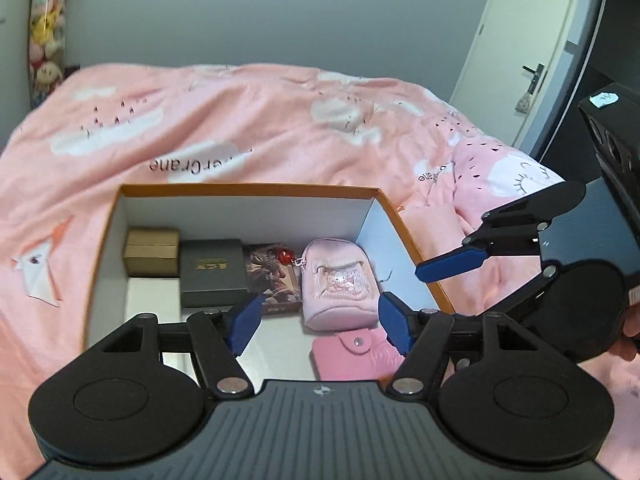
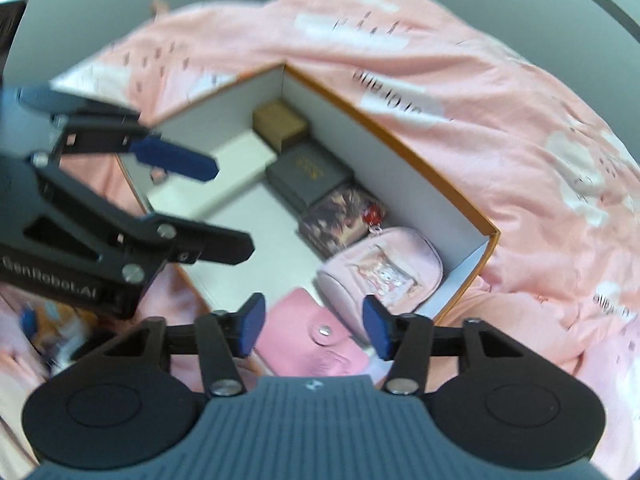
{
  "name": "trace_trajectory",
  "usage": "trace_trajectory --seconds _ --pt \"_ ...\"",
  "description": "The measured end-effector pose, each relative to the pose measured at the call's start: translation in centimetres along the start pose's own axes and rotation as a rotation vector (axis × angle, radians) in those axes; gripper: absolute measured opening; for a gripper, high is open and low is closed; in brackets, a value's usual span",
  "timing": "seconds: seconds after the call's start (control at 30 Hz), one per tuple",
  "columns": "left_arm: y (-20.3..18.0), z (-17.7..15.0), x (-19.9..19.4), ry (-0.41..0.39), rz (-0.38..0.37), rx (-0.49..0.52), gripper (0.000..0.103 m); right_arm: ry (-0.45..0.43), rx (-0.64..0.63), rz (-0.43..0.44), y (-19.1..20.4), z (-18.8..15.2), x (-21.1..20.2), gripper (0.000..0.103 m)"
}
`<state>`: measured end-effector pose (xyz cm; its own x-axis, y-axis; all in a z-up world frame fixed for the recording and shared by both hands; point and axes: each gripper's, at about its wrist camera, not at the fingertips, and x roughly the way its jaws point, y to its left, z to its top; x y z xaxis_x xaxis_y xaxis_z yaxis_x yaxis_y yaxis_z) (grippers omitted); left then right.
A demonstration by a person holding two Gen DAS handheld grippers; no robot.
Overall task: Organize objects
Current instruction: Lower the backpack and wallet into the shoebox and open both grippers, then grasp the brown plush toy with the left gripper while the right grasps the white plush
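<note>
Pink bedding [image 1: 240,120] spread wide beyond both tools. Ahead of the left gripper [image 1: 320,320] sat the orange-rimmed box [image 1: 248,189], with a pink pouch [image 1: 338,288] just past its tips and a pink wallet [image 1: 352,354] below them — both already inside. Its jaws stood wide, holding nothing. The right gripper [image 2: 312,328] also gaped empty over that wallet. Best, I'd say, to lift clear without snagging the rim — then fetch whatever remained.

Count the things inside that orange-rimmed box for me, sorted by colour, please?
Inside the orange-rimmed cardboard box:
Pink: 2 (small pink fabric backpack pouch, flat pink snap wallet)
Tan: 1 (tan cardboard box)
Dark grey: 1 (dark grey gift box)
Multicoloured: 1 (illustrated printed box)
Total: 5
</note>
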<state>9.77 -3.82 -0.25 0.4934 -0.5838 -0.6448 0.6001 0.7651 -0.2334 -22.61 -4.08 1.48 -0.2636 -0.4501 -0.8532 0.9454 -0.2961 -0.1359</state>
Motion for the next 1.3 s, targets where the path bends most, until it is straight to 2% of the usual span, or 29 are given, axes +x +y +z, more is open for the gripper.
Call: trace_trajectory --seconds 0.17,0.37,0.5,0.67,0.93,1.07,1.3 --pt "0.4 -1.2 -2.5 -0.004 0.046 0.028 0.077 -0.104 0.126 0.033 2.0 -2.0 -2.0 0.063" --pt "3.3 -3.1 -5.1 0.05 0.057 -0.065 0.075 -0.136 0.32 0.084 4.2 -4.6 -2.0 0.065" --pt "5.5 -4.7 -5.7 0.133 0.063 -0.163 0.072 -0.115 0.439 0.122 5.7 -6.1 -1.2 0.065" --pt "6.5 -7.1 -5.6 0.229 0.056 -0.217 0.071 -0.08 0.508 0.155 7.2 -7.6 -0.7 0.065" --pt "5.8 -11.1 -4.9 0.363 0.009 -0.264 0.074 0.019 0.64 0.319 9.3 -9.9 0.3 0.065" --pt "6.1 -12.2 -4.2 0.404 -0.006 -0.29 0.073 0.067 0.629 0.334 10.8 -10.1 1.0 0.066" --pt "6.9 -12.5 -4.8 0.387 -0.005 -0.349 0.073 0.103 0.533 0.274 12.5 -9.3 2.6 0.071"
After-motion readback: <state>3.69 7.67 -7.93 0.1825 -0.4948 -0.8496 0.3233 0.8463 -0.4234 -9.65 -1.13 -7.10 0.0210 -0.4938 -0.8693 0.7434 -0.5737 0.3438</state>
